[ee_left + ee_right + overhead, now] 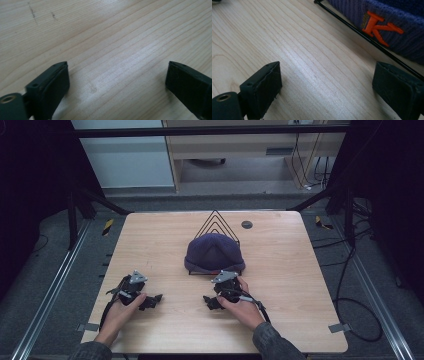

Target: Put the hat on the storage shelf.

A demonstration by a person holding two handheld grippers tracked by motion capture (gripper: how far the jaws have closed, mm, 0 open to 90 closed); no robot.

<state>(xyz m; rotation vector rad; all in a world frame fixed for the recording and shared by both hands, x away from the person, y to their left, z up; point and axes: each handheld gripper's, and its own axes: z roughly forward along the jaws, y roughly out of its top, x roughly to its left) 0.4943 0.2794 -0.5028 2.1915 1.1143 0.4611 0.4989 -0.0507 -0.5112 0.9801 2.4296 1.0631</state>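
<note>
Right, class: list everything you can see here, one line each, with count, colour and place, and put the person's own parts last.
Table: one, light wood, centre of the high view.
Knitted hat: one, dark purple with an orange letter on its brim, on the wire stand, mid table.
Wire stand: one, black, triangular, under and behind the hat.
Round disc: one, dark grey, far side of the table.
Cables: several, black, on the floor at right.
Left gripper: one, black, near left, jaws open, empty.
Right gripper: one, black, before the hat, jaws open, empty.
</note>
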